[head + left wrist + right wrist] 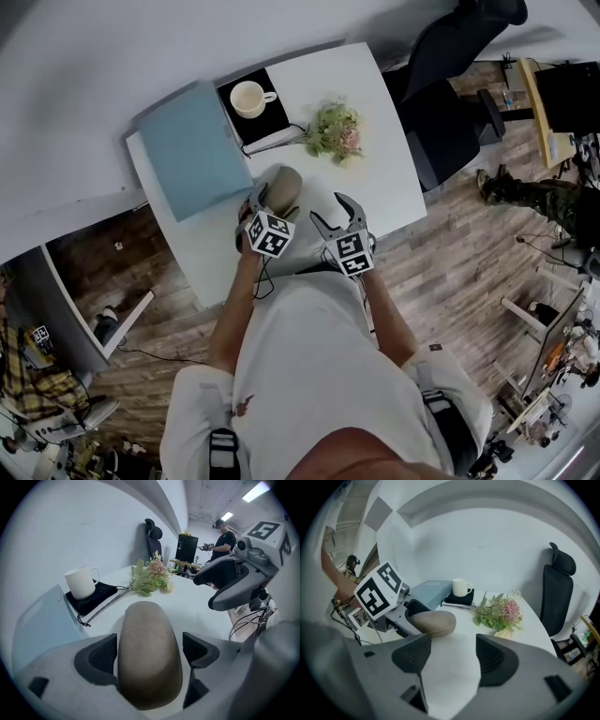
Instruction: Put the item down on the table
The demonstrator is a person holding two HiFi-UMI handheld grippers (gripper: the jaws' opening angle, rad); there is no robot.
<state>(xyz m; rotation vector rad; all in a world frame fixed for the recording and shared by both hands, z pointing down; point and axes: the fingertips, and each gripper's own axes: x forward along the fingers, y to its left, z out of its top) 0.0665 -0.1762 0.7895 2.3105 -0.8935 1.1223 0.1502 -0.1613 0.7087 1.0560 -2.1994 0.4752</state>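
Surface: white table (375, 122) against a pale wall, wood floor around it.
Item: tan, rounded oblong item (282, 185) lying lengthwise between the jaws of the left tongs (270, 195), its far end sticking out past the fingertips and its underside on the tabletop.
Left tongs: pinching the item, with the dark pads close against both of its long flanks.
Right tongs: the right tongs (328, 211) are spread, with only bare tabletop between the pads; the item sits just beside them, to their left and slightly ahead.
Beyond the tongs: a bunch of flowers (336, 131) ahead of the right tongs; a white mug (249, 97) on a black pouch (272, 120) farther ahead of the left tongs.
Left of the left tongs: a pale blue box (192, 150).
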